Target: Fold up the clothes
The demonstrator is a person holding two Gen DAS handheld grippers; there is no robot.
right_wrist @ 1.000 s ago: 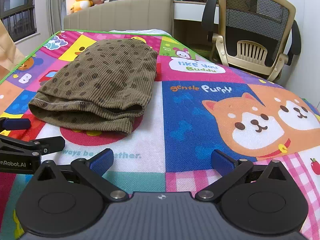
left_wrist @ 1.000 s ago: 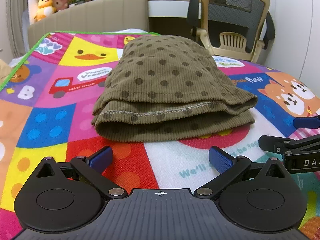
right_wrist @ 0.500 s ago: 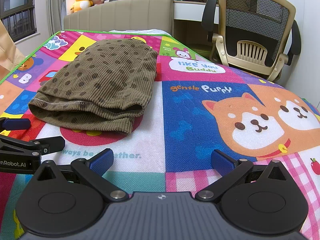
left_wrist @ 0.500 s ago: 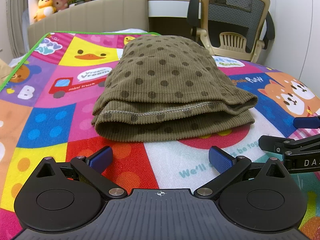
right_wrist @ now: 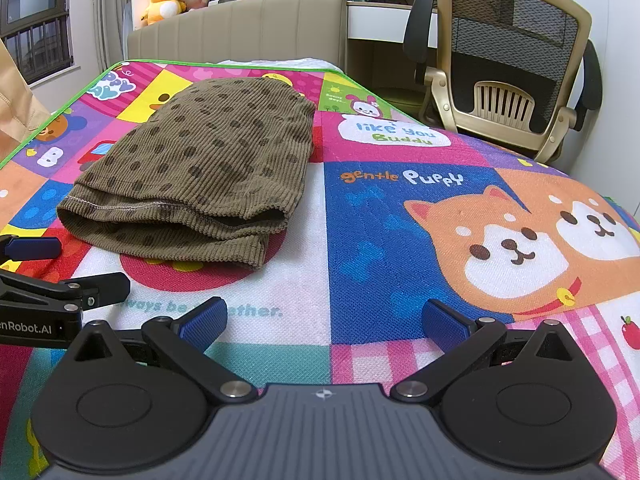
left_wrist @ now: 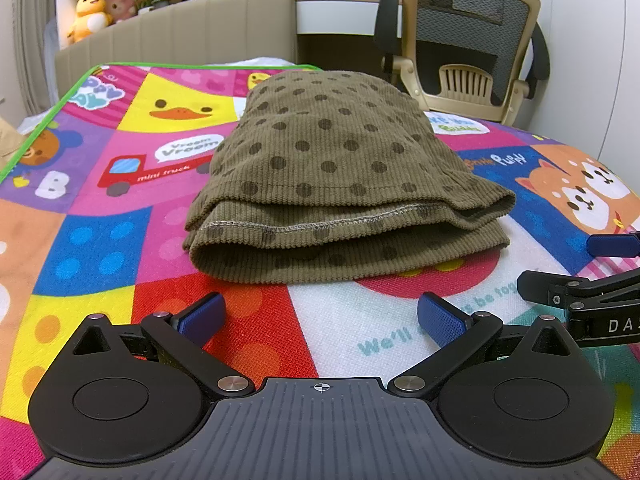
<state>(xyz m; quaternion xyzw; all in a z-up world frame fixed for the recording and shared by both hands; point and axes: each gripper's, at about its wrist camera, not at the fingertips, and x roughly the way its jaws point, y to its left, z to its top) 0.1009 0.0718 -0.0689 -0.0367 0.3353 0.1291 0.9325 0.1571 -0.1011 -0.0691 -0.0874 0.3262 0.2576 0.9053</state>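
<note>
An olive corduroy garment with dark polka dots lies folded in layers on a colourful play mat, its stitched hem facing me. My left gripper hovers open just short of that near edge, nothing between its blue pads. In the right wrist view the same garment sits to the upper left, and my right gripper is open over the mat, to the right of the cloth and apart from it. Each gripper's fingers show at the edge of the other's view.
A beige padded headboard bounds the mat's far side, with plush toys on a shelf behind. An office chair stands beyond the far right corner. Tan fabric lies at the left edge. The puppy panel is bare mat.
</note>
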